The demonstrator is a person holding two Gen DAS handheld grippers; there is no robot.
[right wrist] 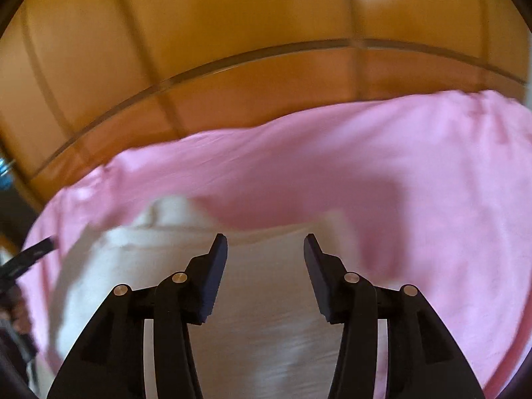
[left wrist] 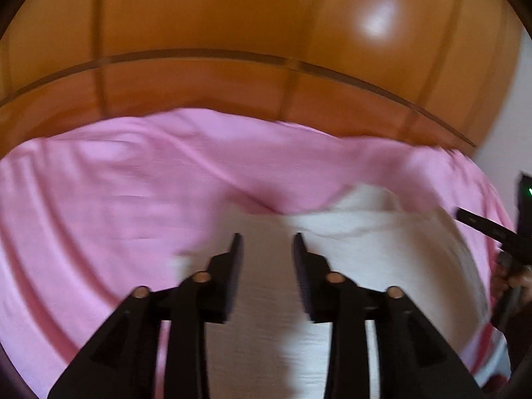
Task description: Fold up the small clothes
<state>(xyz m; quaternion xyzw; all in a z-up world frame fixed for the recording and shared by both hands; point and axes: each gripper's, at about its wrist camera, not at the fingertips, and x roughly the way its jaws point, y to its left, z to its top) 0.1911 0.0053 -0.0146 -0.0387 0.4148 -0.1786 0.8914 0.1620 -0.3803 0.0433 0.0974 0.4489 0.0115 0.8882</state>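
White cloth (left wrist: 349, 266) lies on the pink sheet (left wrist: 99, 199), not neatly folded yet. Left gripper (left wrist: 267, 242) and right gripper (right wrist: 266, 242) gape, holding nothing.

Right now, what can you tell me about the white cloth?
The white cloth is soft-looking fabric lying on the pink sheet, with rumpled folds along its far edge. Pink fabric overlaps that far edge. Both tools, left and right, point at it with jaws open, holding nothing. The pictures are too blurry to tell what garment it is.

No readable text, labels or numbers.
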